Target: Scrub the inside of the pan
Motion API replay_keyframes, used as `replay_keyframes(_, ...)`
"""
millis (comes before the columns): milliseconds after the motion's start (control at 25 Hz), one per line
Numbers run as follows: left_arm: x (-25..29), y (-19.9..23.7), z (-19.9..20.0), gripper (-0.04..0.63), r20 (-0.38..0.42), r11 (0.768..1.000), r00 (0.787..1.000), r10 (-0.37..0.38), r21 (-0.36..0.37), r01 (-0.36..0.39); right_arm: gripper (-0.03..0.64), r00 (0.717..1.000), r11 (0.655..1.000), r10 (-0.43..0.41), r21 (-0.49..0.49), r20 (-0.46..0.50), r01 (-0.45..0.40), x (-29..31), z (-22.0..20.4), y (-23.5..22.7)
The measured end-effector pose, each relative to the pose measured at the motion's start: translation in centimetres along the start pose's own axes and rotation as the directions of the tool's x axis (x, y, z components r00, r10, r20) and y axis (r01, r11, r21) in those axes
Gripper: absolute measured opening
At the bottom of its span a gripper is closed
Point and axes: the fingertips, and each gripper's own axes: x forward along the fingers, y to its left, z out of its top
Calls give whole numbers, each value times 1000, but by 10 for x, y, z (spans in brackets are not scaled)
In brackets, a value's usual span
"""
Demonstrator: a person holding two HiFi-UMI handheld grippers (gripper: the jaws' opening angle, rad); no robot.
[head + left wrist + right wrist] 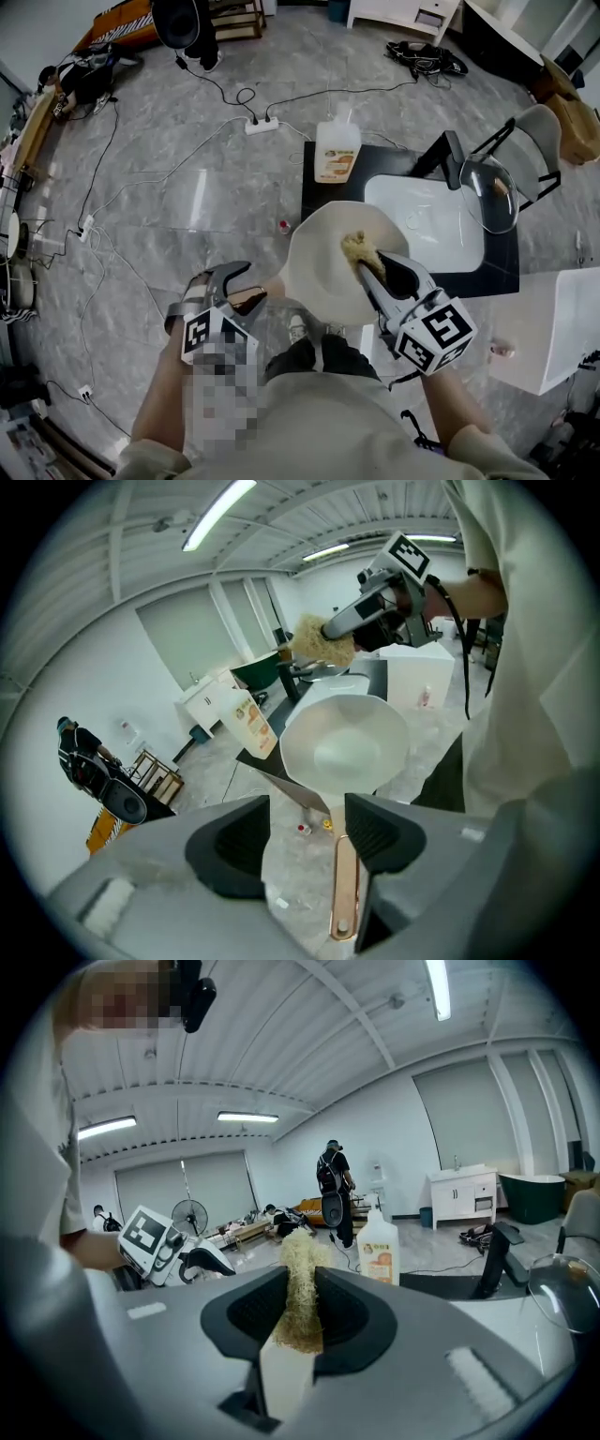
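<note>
Beside the dark surface (314, 192), the white pan (319, 272) hangs tilted above the floor. My left gripper's (305, 832) fingers stand apart, with the pan's copper handle (343, 892) between them. My right gripper's (300, 1302) fingers clamp a straw-coloured scrubber (354, 247) over the pan.

Grey marbled floor tiles (187, 112) run through the room, crossed by black cables (220, 89) that meet at a white power strip (261, 123). A black table (311, 202) stands on the floor, with a grey chair (539, 127) beside its far right corner and a white boxy unit (562, 328) near its near right corner. White walls (309, 1147) rise to a ribbed white ceiling (281, 1044) hung with tube lights (437, 988). Large pale panels (469, 1119), windows or doors, fill one wall. Below them stand a white vanity cabinet (462, 1196) and a dark green bathtub (532, 1194). A pedestal fan (189, 1215) stands further left.
</note>
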Motion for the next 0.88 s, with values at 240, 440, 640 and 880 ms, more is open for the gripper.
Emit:
replay_keyframes(240, 38, -25, -17, 273, -47, 991, 990, -131, -41, 129, 94, 995, 999, 17, 42, -97, -13, 15, -41, -8)
replay_keyframes(440, 70, -42, -40, 275, -138, 982, 973, -186, -6, 186, 94, 984, 998, 35, 59, -176, -25, 27, -73, -12)
replay_keyframes(640, 95, -60, -65, 281, -235, 970, 944, -233, 20, 244, 94, 964, 994, 77, 90, -256, -55, 38, -105, -9)
replay_keyframes(880, 127, -74, -96, 281, -347, 955, 906, -244, 78, 287, 94, 938, 990, 113, 115, -327, -79, 49, -137, -9)
